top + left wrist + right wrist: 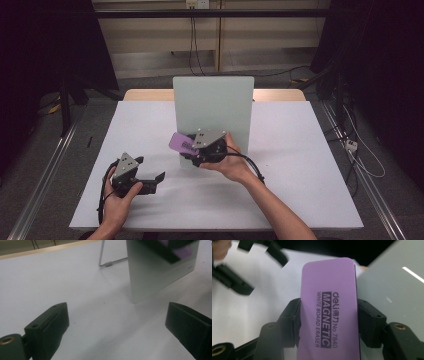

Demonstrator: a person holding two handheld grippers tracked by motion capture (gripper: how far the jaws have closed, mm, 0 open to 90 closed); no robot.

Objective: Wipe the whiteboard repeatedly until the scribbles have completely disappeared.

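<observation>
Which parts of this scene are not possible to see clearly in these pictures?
- Purple whiteboard eraser: its lower end is cut off by the bottom edge of the right gripper view; in the high view its print is too small to read.
- Upright whiteboard: its wire stand is hidden behind the panel in the high view.
- Right gripper: the grey plate and the hand cover its fingers in the high view.
</observation>
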